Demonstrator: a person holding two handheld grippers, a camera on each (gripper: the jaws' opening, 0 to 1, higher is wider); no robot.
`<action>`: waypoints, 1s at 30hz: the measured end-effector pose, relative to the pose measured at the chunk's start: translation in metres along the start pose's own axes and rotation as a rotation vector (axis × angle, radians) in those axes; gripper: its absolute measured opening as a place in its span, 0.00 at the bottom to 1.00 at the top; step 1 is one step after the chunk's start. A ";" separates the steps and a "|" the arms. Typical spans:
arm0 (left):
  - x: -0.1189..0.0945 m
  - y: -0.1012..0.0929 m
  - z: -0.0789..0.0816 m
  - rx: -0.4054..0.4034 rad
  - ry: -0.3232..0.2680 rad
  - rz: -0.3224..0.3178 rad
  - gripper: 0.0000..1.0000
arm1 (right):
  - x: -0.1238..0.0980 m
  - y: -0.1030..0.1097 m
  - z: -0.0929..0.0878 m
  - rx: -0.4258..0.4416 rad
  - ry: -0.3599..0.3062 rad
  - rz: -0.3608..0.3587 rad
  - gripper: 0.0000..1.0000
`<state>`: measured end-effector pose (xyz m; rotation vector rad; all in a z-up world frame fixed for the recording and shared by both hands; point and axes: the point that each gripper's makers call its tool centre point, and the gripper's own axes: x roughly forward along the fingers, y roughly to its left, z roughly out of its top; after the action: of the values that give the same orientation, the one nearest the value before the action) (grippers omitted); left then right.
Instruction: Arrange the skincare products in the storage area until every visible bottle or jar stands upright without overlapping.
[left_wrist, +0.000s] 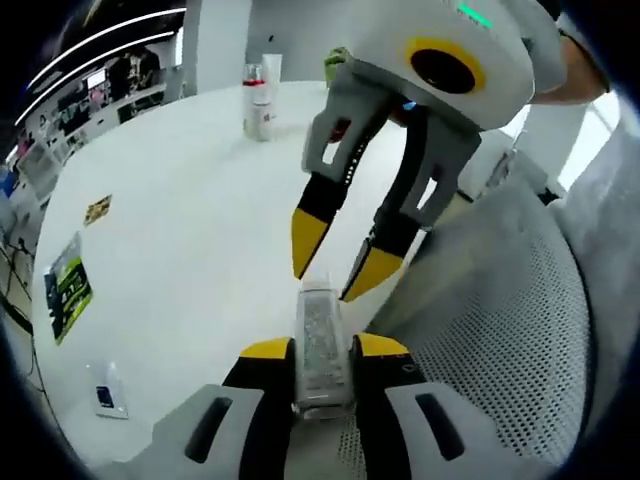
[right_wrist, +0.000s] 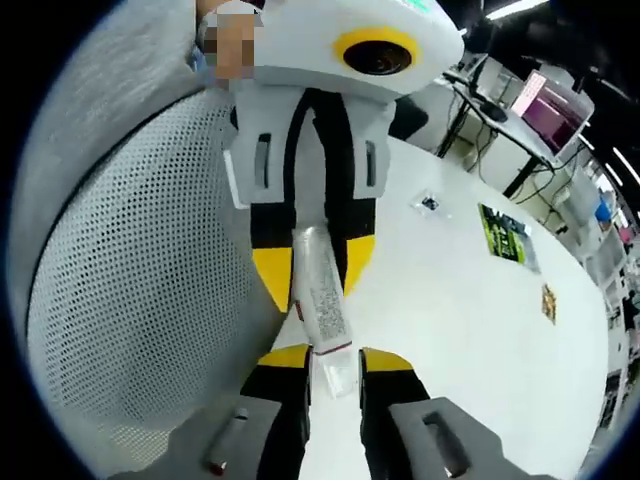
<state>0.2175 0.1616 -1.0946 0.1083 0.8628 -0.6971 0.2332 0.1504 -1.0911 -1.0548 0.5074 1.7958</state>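
Note:
A slim clear-white tube (left_wrist: 322, 340) with small print is held in the air over the table's edge. My left gripper (left_wrist: 325, 348) is shut on its lower part. My right gripper (left_wrist: 322, 285) comes in from the upper right, open, its yellow tips on either side of the tube's far end. In the right gripper view the tube (right_wrist: 322, 290) runs from the left gripper (right_wrist: 315, 300) down between the right gripper's (right_wrist: 335, 358) jaws, with a sliver of room on each side. A white bottle with a red cap (left_wrist: 258, 105) stands upright at the table's far side, with a taller white tube (left_wrist: 272, 68) behind it.
The round white table (left_wrist: 180, 230) carries a green-black sticker (left_wrist: 68, 285), a small yellow one (left_wrist: 97, 210) and a white card (left_wrist: 105, 395). A grey mesh chair back (left_wrist: 500, 310) stands close beside both grippers (right_wrist: 130, 280). Desks with screens (right_wrist: 545, 105) lie beyond.

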 end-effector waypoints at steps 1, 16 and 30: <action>0.000 -0.001 0.000 0.000 0.001 0.000 0.18 | -0.001 -0.001 0.001 0.031 -0.014 -0.001 0.11; 0.000 0.003 0.000 -0.069 -0.004 -0.001 0.18 | -0.012 0.000 -0.003 0.834 -0.270 0.092 0.29; -0.005 0.005 0.009 -0.140 -0.053 -0.006 0.18 | -0.001 0.012 -0.006 1.854 -0.536 0.393 0.39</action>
<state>0.2241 0.1649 -1.0859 -0.0380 0.8582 -0.6411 0.2256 0.1406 -1.0948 0.8068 1.5657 1.0066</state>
